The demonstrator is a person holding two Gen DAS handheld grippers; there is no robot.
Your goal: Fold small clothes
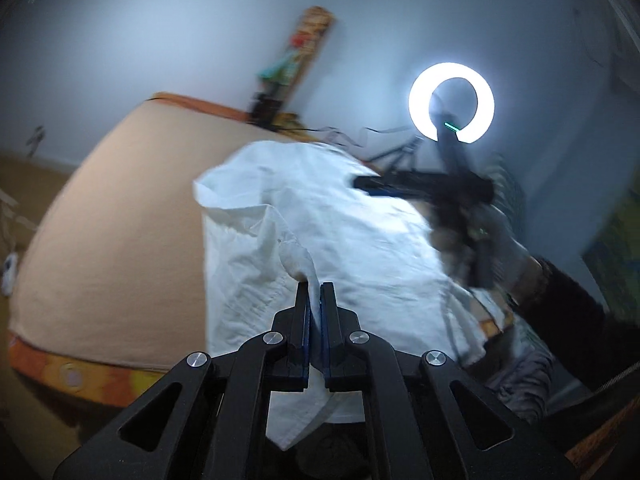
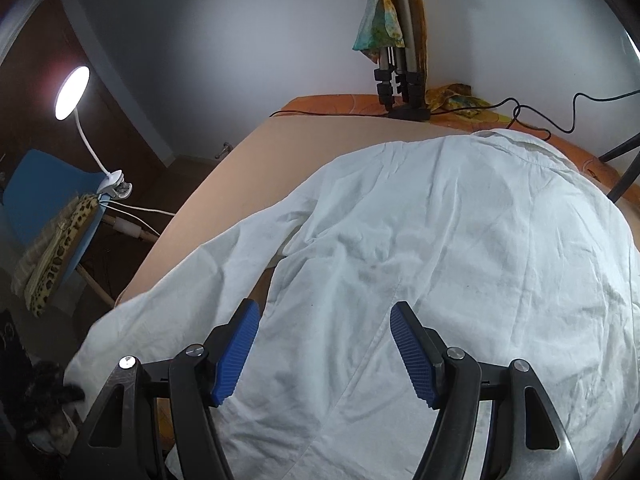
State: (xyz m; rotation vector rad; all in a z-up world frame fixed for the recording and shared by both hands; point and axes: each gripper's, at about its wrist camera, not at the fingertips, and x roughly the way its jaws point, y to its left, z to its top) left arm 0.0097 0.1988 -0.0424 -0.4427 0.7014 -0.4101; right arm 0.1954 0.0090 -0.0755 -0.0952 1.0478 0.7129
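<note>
A white shirt (image 2: 440, 240) lies spread on the beige table (image 2: 248, 160), one sleeve reaching toward the left front edge. It also shows in the left wrist view (image 1: 340, 220). My left gripper (image 1: 315, 288) is shut on a fold of the white shirt and holds it lifted. My right gripper (image 2: 324, 312) is open, its blue pads (image 2: 236, 352) hovering just over the shirt's lower part. In the left wrist view the right gripper (image 1: 420, 188) is a blurred dark shape over the shirt's far right side.
A ring light (image 1: 451, 103) glows at the back right. A tripod with a colourful cloth (image 2: 394, 60) stands at the table's far edge, with black cables (image 2: 520, 116) beside it. A desk lamp (image 2: 74, 88) and a blue chair (image 2: 48, 200) stand to the left.
</note>
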